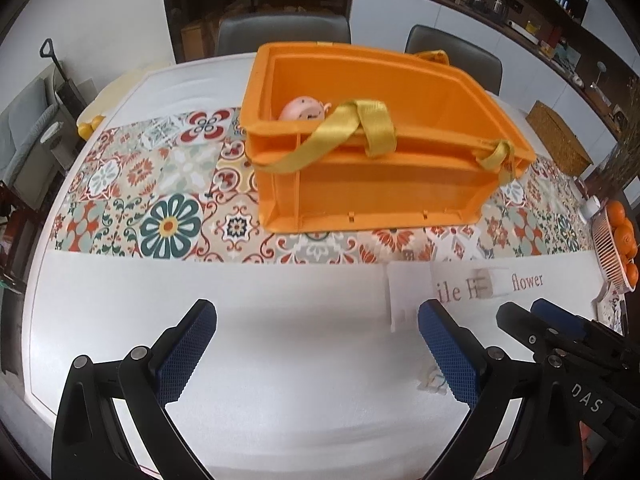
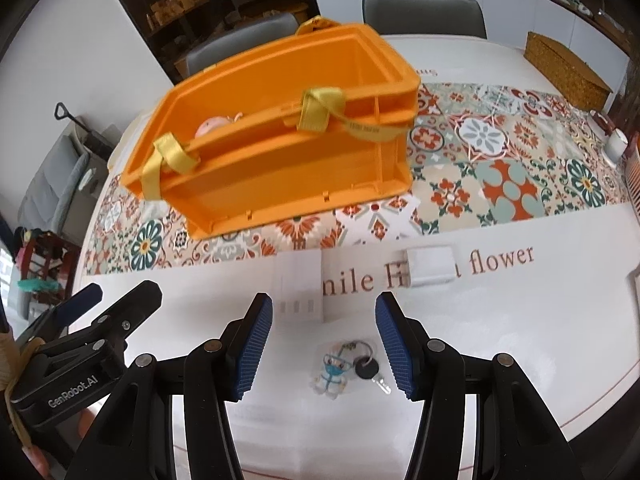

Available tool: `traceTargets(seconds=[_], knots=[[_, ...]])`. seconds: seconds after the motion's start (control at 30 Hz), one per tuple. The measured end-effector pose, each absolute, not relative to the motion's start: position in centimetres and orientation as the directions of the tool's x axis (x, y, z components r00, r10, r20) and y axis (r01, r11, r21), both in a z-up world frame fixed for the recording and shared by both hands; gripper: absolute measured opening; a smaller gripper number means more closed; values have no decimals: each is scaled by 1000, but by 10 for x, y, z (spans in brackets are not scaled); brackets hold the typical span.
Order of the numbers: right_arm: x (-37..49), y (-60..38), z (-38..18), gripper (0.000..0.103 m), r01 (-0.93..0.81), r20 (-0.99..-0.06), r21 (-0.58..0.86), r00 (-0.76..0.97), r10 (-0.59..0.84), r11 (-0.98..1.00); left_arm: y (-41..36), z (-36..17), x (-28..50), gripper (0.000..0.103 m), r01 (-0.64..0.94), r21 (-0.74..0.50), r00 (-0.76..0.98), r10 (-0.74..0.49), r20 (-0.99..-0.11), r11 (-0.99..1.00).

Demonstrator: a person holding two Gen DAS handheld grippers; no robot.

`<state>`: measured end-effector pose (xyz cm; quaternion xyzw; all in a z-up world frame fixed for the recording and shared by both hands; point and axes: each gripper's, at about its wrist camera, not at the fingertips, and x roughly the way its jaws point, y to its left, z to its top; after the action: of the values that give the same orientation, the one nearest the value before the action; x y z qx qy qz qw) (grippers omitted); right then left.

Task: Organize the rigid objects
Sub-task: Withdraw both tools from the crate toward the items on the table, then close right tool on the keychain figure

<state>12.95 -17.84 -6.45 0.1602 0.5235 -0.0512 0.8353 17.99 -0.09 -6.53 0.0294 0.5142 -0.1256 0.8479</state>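
While both jaws gape empty, keyring (image 2: 352, 368) below right gripper (image 2: 324, 346), orange crate (image 1: 360, 140) beyond left gripper (image 1: 316, 356).

Left claw (image 1: 316, 344): jaws spread wide, blue ribbed pads (image 1: 186, 354) facing each other, nothing between them, tilted steeply down over the near edge of the tabletop (image 1: 280, 360). Right claw (image 2: 324, 344): jaws apart, narrower gap than the left, pads (image 2: 252, 350) clear of everything, also pitched down at the near edge. The two claws sit side by side, close, each showing in the other's view at the frame's side. Sliver of a hand (image 2: 38, 462) behind the left claw's body, blurred.
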Motion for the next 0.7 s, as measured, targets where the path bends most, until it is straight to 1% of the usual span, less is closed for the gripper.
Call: traceTargets(seconds=[0.7], knots=[[122,-168,-114,54,250,-938,216,323,129,944,4,-117,171,103,217,-69,319,-138,-938,974]])
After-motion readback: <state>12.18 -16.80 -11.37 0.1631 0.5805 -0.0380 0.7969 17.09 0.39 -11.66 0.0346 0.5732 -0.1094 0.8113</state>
